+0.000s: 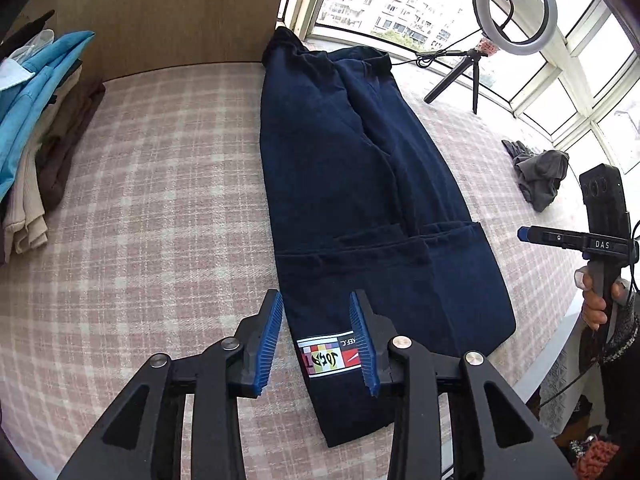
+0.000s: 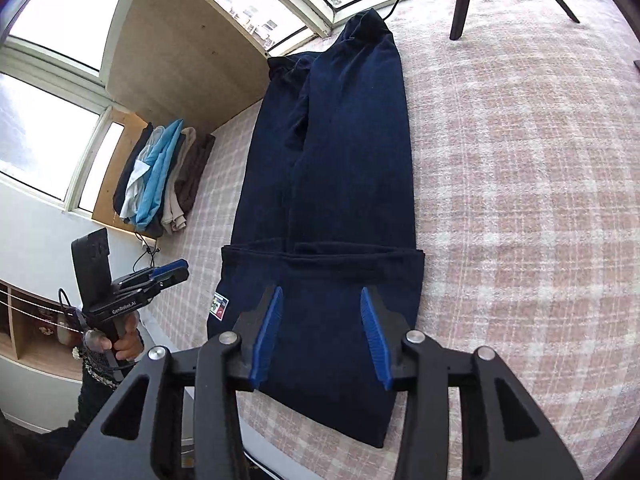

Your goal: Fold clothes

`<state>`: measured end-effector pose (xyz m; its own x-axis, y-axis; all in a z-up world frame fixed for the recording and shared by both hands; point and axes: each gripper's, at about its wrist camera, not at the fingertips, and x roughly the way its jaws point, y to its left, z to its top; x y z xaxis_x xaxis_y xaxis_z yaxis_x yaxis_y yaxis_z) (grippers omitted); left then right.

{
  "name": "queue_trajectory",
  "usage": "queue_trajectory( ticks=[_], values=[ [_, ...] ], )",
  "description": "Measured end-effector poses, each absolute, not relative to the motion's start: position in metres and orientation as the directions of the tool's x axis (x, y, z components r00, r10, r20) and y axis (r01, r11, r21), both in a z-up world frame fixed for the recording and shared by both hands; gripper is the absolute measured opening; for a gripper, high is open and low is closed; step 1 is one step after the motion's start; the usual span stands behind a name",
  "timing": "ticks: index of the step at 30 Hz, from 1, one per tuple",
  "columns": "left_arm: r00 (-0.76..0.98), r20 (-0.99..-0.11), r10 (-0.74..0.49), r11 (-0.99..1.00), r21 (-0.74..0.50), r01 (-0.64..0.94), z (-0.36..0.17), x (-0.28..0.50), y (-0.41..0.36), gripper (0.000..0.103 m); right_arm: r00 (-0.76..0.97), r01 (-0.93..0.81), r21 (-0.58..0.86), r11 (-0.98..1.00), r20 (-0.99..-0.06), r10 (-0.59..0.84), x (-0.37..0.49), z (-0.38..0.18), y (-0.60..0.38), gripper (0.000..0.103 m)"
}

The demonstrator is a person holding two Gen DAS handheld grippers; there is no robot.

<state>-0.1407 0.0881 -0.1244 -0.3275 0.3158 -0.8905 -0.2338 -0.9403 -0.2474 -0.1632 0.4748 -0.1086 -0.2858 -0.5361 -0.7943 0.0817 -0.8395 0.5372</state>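
A dark navy garment lies lengthwise on the pink plaid surface, its near end folded over into a band. A coloured label patch sits at the near left corner. My left gripper hovers over that corner, open, with nothing between its blue pads. My right gripper hovers over the near end of the garment, open and empty as well. Each gripper shows in the other's view, held by a hand: the right gripper and the left gripper.
A stack of folded clothes lies at the left against a wooden panel. A ring light on a tripod stands at the far right by the windows. A crumpled grey cloth lies right of the garment. The surface's edge runs at the near right.
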Motion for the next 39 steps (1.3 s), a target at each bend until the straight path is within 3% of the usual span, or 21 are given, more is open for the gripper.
queue_trajectory(
  ticks=[2, 9, 10, 11, 13, 18, 19, 20, 22, 23, 27, 33, 35, 39],
  values=[
    [-0.338, -0.903, 0.265, -0.955, -0.199, -0.22, -0.128, -0.131, 0.079, 0.04, -0.257, 0.081, 0.523, -0.848, -0.811, -0.525, -0.156, -0.124, 0.48, 0.041],
    [-0.237, -0.936, 0.26, -0.951, -0.207, -0.228, -0.162, -0.154, 0.08, 0.039, -0.264, 0.067, 0.413, -0.908, -0.871, -0.416, -0.164, -0.157, 0.475, 0.04],
    [-0.249, -0.928, 0.276, -0.944, -0.214, -0.25, -0.16, -0.158, 0.084, 0.036, -0.281, 0.07, 0.386, -0.92, -0.877, -0.389, -0.166, -0.155, 0.473, 0.036],
    [-0.261, -0.919, 0.295, -0.936, -0.223, -0.273, -0.157, -0.162, 0.089, 0.034, -0.31, 0.093, 0.377, -0.921, -0.868, -0.387, -0.167, -0.148, 0.469, 0.024],
    [-0.279, -0.898, 0.34, -0.91, -0.24, -0.337, -0.151, -0.168, 0.101, 0.027, -0.344, 0.171, 0.402, -0.899, -0.831, -0.437, -0.167, -0.133, 0.457, 0.015],
    [-0.249, -0.902, 0.354, -0.858, -0.206, -0.471, -0.172, -0.18, 0.137, 0.025, -0.273, 0.322, 0.34, -0.884, -0.86, -0.43, -0.178, -0.154, 0.4, 0.015],
    [-0.261, -0.907, 0.332, -0.868, -0.186, -0.46, -0.172, -0.182, 0.134, 0.016, -0.259, 0.339, 0.316, -0.886, -0.874, -0.411, -0.183, -0.163, 0.392, 0.015],
    [-0.274, -0.91, 0.311, -0.879, -0.166, -0.447, -0.173, -0.184, 0.131, 0.007, -0.264, 0.338, 0.29, -0.895, -0.884, -0.386, -0.188, -0.169, 0.391, 0.009],
    [-0.299, -0.916, 0.269, -0.898, -0.127, -0.42, -0.173, -0.188, 0.124, 0.007, -0.276, 0.302, 0.275, -0.913, -0.891, -0.36, -0.197, -0.175, 0.398, 0.001],
    [-0.311, -0.918, 0.248, -0.907, -0.108, -0.406, -0.173, -0.19, 0.121, 0.005, -0.276, 0.265, 0.298, -0.917, -0.888, -0.368, -0.198, -0.173, 0.406, 0.001],
    [-0.327, -0.88, 0.346, -0.877, -0.179, -0.445, -0.146, -0.172, 0.114, 0.012, -0.371, 0.191, 0.287, -0.939, -0.864, -0.34, -0.175, -0.141, 0.427, 0.005],
    [-0.127, -0.791, 0.598, -0.717, -0.458, -0.526, -0.144, -0.132, 0.14, 0.014, -0.329, 0.143, 0.381, -0.913, -0.852, -0.407, -0.129, -0.146, 0.436, 0.005],
    [-0.095, -0.802, 0.589, -0.707, -0.456, -0.541, -0.157, -0.122, 0.15, 0.019, -0.296, 0.155, 0.352, -0.923, -0.875, -0.383, -0.119, -0.159, 0.428, 0.005],
    [-0.118, -0.865, 0.488, -0.774, -0.366, -0.516, -0.173, -0.118, 0.152, 0.01, -0.291, 0.124, 0.311, -0.942, -0.896, -0.334, -0.118, -0.173, 0.429, 0.002]
  ],
)
